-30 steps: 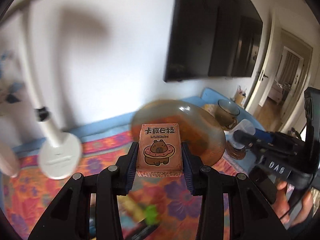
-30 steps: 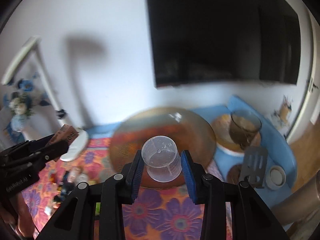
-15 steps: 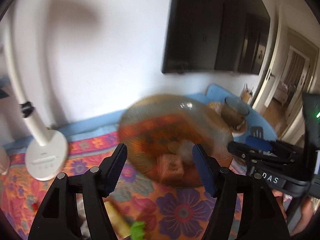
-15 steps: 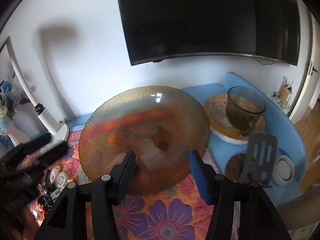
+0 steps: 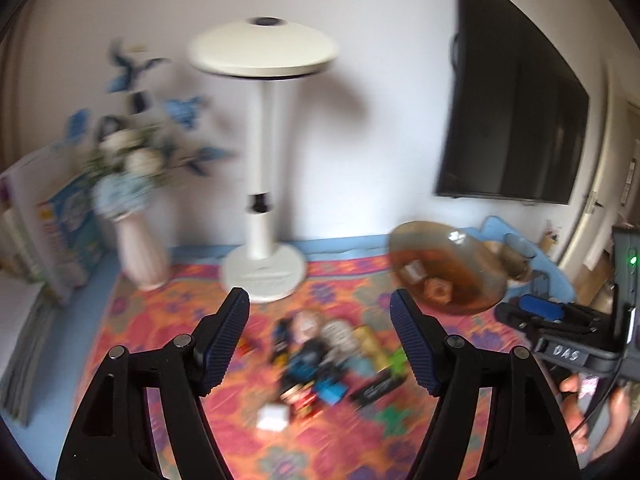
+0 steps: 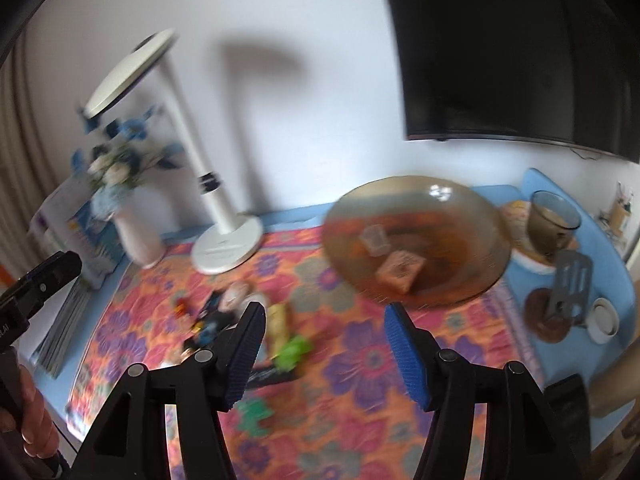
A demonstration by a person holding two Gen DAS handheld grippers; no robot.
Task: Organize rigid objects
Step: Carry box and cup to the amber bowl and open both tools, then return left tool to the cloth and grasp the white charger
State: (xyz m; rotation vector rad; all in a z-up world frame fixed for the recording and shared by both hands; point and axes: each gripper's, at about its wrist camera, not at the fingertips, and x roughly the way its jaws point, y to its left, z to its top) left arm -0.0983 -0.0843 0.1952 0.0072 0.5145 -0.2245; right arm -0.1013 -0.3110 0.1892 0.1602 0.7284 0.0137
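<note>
Floral cloth point(image 6: 360, 364), orange and purple, spread over a blue table point(image 6: 532, 184) against a white wall. Dark screen point(image 6: 520, 48) mounted on that wall, upper right. White lamp point(image 5: 262, 152) on a round base at the cloth's back edge; beside it a pale vase point(image 5: 140, 256) of blue and white flowers, blurred.

Amber glass plate point(image 6: 418, 240) at the cloth's right back corner, holding a small orange box point(image 6: 400, 270) and, just behind it, a clear plastic cup point(image 6: 375, 240), both lying loose in the dish. Right of the plate, a brown glass mug point(image 6: 552, 220) on a pale saucer, then a grey spatula point(image 6: 570, 284) and a small white bowl point(image 6: 604, 320).

Near the cloth's middle, a blurred heap of small items point(image 5: 332, 356), too smeared to name singly; a green piece point(image 6: 294, 350) and a white block point(image 5: 274, 418) at its edges.

Left gripper point(image 5: 320, 344) released, jaws just widened, nothing between the pads, aimed over the heap. Right gripper point(image 6: 322, 350) likewise released, jaws just widened, empty, apart from the plate and its contents. A hand point(image 6: 34, 420) around the left gripper's handle, low left in the right wrist view.
</note>
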